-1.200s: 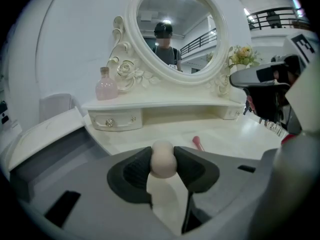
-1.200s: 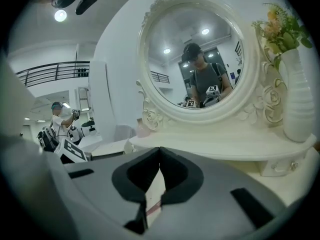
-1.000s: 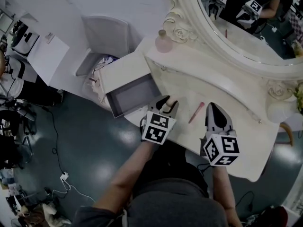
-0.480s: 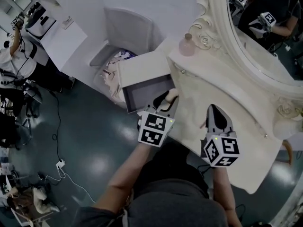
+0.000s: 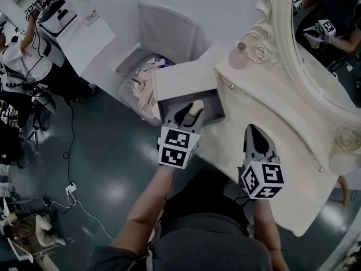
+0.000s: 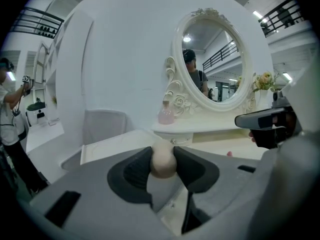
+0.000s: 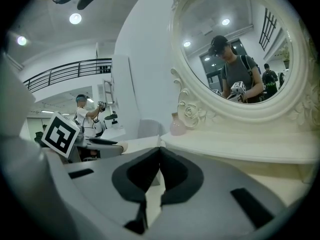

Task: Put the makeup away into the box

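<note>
A beige makeup sponge [image 5: 197, 107] is pinched in my left gripper [image 5: 192, 113], which is shut on it and hangs over the grey inside of the open box [image 5: 213, 103]. The left gripper view shows the rounded sponge [image 6: 163, 160] squeezed between the dark pads. My right gripper [image 5: 252, 130] is over the cream dressing table [image 5: 293, 168], to the right of the box, shut with nothing in it; in its own view the right gripper [image 7: 159, 153] has its pads touching. A small pink item [image 6: 229, 154] lies on the table, mostly hidden.
The box's white lid [image 5: 181, 78] lies open behind it. A pink perfume bottle [image 5: 240, 56] stands by the ornate oval mirror [image 5: 321, 55]. A grey bin with clothes [image 5: 148, 66] sits left of the table. A person [image 5: 20, 61] stands far left; cables cross the floor [image 5: 73, 179].
My left gripper has carried the sponge up and left, from the table's front edge to over the open box. The right gripper shifted left a little, staying shut. The pink stick on the table is now out of sight.
</note>
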The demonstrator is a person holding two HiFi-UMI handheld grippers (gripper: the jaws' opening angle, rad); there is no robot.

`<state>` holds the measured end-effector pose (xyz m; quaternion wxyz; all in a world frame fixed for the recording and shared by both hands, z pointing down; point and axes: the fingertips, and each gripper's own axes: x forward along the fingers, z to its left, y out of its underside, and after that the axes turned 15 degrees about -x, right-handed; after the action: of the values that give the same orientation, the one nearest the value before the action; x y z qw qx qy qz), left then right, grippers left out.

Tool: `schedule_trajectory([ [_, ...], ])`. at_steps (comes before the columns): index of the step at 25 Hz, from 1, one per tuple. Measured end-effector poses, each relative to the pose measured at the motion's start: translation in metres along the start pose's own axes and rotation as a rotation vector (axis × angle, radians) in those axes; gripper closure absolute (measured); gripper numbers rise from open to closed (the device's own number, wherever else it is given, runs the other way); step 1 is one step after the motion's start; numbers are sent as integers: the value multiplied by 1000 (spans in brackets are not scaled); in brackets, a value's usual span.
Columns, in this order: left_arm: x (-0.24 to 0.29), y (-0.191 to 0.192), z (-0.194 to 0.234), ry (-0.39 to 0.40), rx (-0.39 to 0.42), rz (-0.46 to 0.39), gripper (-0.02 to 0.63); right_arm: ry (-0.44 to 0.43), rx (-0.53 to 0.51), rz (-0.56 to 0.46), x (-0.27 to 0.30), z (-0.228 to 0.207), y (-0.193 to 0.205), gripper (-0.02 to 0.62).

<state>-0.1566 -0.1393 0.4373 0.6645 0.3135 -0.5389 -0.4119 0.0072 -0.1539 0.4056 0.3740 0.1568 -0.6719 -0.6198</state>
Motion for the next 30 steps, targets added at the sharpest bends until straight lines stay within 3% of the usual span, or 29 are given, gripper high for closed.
schedule_trajectory([
  [18,56,52,38,-18,43,212,463,-11,-11,45,12,11,12,591],
  [30,71,70,51,-79,44,341,462,-6,5,68,12,6,16,591],
])
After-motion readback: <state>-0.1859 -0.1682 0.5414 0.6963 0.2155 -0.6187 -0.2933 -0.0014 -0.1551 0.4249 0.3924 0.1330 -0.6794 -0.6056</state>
